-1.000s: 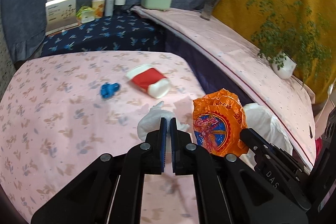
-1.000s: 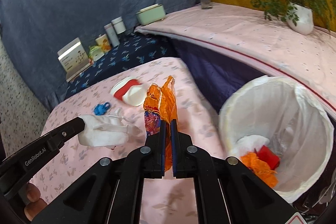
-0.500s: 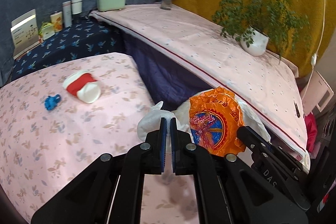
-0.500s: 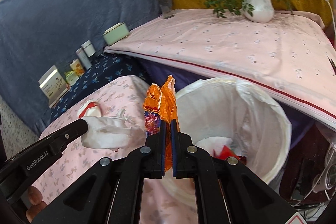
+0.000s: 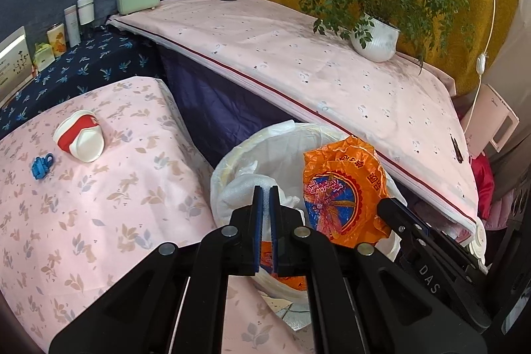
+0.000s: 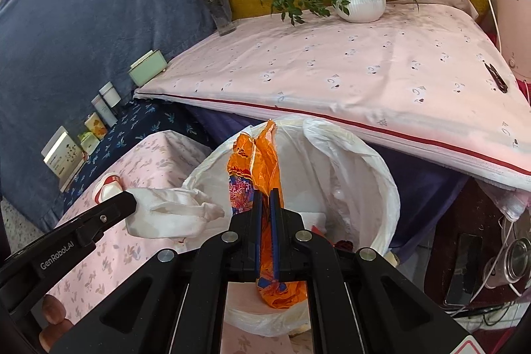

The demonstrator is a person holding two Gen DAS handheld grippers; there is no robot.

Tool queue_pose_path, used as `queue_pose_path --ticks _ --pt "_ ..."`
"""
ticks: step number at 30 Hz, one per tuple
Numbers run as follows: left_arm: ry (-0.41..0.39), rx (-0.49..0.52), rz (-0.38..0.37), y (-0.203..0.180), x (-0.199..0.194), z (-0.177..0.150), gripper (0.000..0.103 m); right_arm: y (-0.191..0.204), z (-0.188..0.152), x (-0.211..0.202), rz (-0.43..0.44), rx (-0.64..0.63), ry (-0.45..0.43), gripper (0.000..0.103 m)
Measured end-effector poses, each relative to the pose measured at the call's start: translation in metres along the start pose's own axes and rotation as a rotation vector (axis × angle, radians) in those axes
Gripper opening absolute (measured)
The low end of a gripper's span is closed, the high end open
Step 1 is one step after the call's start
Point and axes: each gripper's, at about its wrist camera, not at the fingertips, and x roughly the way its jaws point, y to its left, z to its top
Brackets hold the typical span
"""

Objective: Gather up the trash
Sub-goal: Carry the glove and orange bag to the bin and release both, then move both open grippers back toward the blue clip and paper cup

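Over the bin [image 6: 381,168], the right gripper [image 6: 265,198] pinches the wrapper [image 6: 255,165]; the left gripper [image 5: 264,194] pinches the tissue [image 6: 169,214].

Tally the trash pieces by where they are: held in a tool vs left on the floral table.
Held in a tool: 2, white tissue wad and orange wrapper
On the floral table: 2, red-and-white cup and blue clip
Total: 4

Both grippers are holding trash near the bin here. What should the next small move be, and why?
Probably open both grippers. The right gripper pinches the orange wrapper and the left gripper the white tissue; both hang about over the lined bin, so letting go should drop them in.
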Motion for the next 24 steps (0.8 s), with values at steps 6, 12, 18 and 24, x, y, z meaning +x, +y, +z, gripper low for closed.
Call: queue_pose_path --ticks 6,12,18,24 --pt "0.008 0.005 -0.038 -0.009 0.008 -0.002 0.006 -0.01 0.0 0.0 -0.011 0.019 -0.002 0.005" --pt "0.006 -0.046 -0.015 -0.006 0.012 -0.004 0.043 -0.015 -0.002 -0.001 -0.012 0.036 -0.005 0.022" --pt "0.013 -0.053 0.023 0.002 0.013 -0.005 0.046 -0.013 -0.002 -0.002 -0.014 0.033 -0.011 0.028" --pt "0.012 -0.053 0.047 0.007 0.012 -0.008 0.048 -0.004 -0.004 -0.002 -0.005 0.013 -0.005 0.032"
